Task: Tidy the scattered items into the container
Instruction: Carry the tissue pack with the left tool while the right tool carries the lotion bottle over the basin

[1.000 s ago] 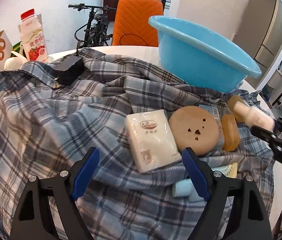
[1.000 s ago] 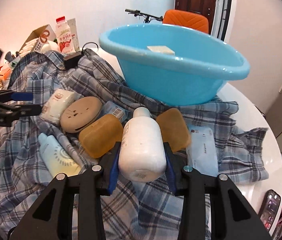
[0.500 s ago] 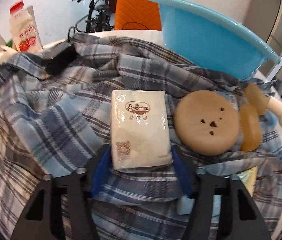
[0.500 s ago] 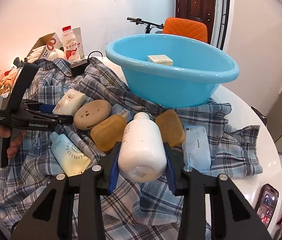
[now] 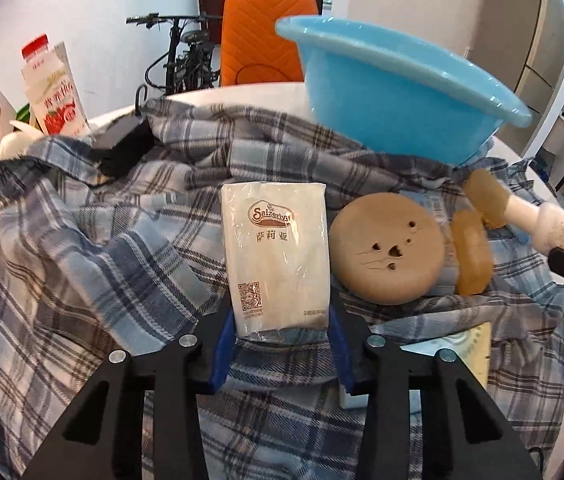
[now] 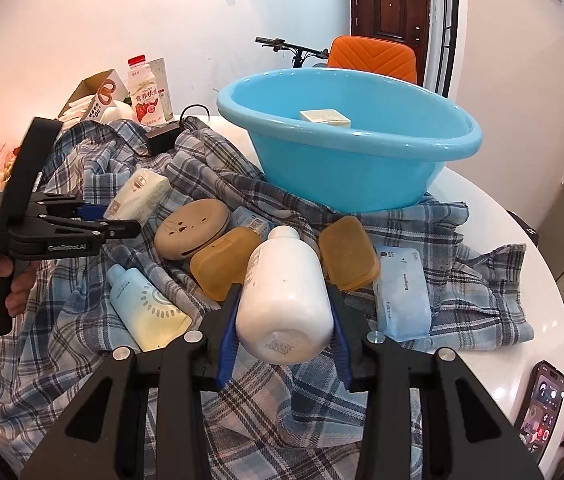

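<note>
reads "saizeriya" with "萨莉亚" beneath and a qr code lower down, on the white tissue pack [image 5: 276,256]. reads "genrobot.ai" in white on the black left gripper [image 6: 100,216] body. shows red chinese characters, too small to make out, on the milk bottle [image 6: 145,92].

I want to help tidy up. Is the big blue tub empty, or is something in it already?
Not empty. The blue tub already holds one small pale box, seen from the right wrist camera. Most of its floor is hidden.
</note>
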`<state>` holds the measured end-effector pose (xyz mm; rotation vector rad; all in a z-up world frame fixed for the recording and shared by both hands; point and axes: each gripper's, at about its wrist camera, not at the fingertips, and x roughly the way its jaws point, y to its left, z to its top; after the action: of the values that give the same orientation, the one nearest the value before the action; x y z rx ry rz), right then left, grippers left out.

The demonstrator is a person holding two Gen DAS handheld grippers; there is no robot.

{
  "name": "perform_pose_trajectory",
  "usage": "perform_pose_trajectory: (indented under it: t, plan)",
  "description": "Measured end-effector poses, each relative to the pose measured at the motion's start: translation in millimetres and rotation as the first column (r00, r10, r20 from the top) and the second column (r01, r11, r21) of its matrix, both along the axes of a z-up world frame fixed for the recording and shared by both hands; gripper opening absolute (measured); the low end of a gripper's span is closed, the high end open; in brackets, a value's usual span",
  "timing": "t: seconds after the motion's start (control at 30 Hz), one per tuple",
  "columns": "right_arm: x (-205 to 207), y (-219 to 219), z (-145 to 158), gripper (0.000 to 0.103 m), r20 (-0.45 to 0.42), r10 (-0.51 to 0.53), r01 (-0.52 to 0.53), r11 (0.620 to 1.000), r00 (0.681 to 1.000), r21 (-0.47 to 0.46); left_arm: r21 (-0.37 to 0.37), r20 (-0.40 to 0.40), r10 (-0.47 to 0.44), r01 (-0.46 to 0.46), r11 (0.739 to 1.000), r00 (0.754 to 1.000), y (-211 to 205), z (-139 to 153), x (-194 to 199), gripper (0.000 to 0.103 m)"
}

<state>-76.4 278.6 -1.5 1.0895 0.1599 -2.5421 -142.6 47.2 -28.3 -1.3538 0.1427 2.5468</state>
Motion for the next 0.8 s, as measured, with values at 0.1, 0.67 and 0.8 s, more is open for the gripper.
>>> perform_pose_trajectory:
  t: [0.1,0.67,0.8]
  plan:
    - [2,-3,5,0.038,-0.008,0.004,-0.004,1.000,1.000,-0.009,-0.007,-0.029,-0.004,0.004,1.000,1.000,4,12,5,0.044]
    - [12,-21,60,0.038,-0.097,0.018,-0.014,0.999,0.995,0.039,-0.008,-0.138,-0.073,0.072,0.997,0.988,22,73,13,0.044]
    - [10,-25,75,0.038,-0.123,0.010,-0.004,0.999,0.992,0.051,-0.003,-0.167,-0.082,0.082,0.997,0.983,26,91,11,0.044]
